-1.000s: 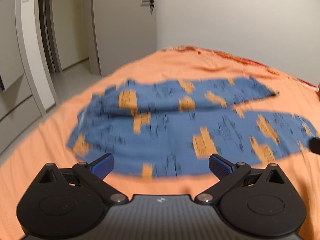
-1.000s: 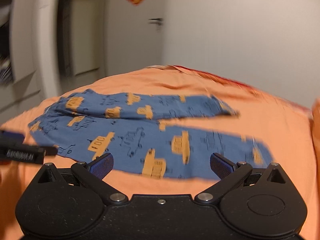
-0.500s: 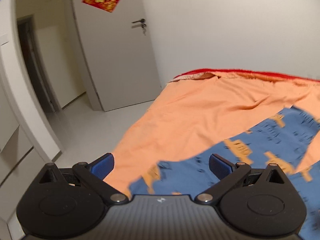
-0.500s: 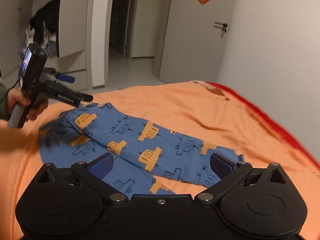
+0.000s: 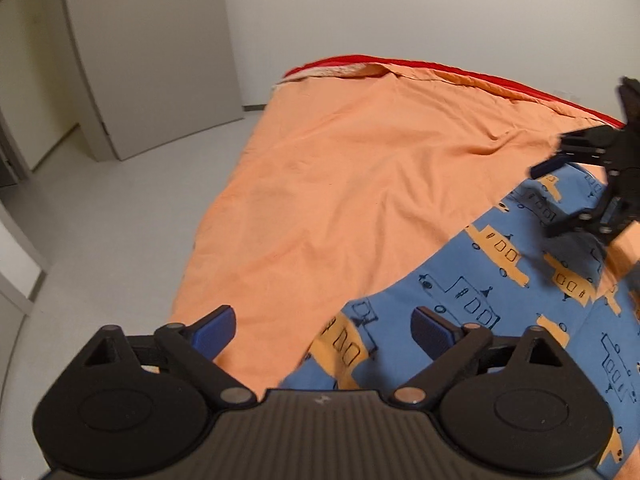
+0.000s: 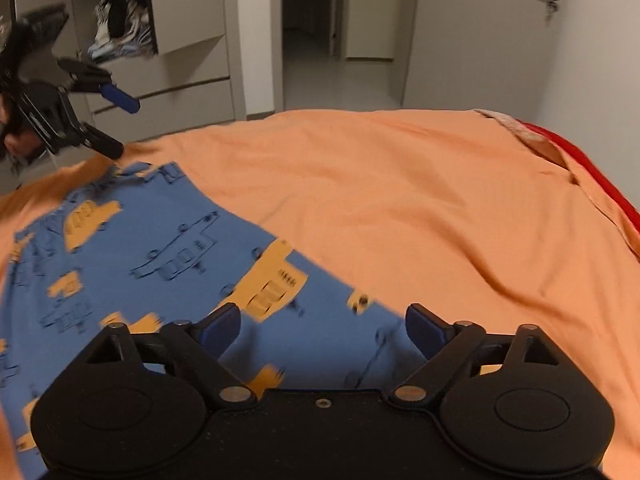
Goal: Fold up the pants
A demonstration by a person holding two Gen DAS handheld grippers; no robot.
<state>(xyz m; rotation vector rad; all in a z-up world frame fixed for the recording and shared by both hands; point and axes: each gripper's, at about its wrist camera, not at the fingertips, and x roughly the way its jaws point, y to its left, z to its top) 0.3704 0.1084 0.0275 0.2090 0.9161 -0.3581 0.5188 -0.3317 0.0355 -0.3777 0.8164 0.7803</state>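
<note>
Left wrist view: left gripper [image 5: 323, 327], jaws spread wide and just narrowing slightly, gripping nothing, hanging over the pants' corner at 5 o'clock. Pants [image 5: 500, 280], blue with orange vehicle print, lying flat on the orange bedsheet [image 5: 360, 184], running from 5 toward 3 o'clock. Right gripper [image 5: 560, 200], at 3 o'clock, hovering above the fabric. White door [image 5: 152, 52] at 11 o'clock.
Right wrist view: right gripper [image 6: 323, 327], jaws likewise wide and just narrowing, nothing between them, poised over the pants [image 6: 140, 256] stretching toward 9 o'clock. Left gripper [image 6: 116, 124] showing at 10 o'clock.
</note>
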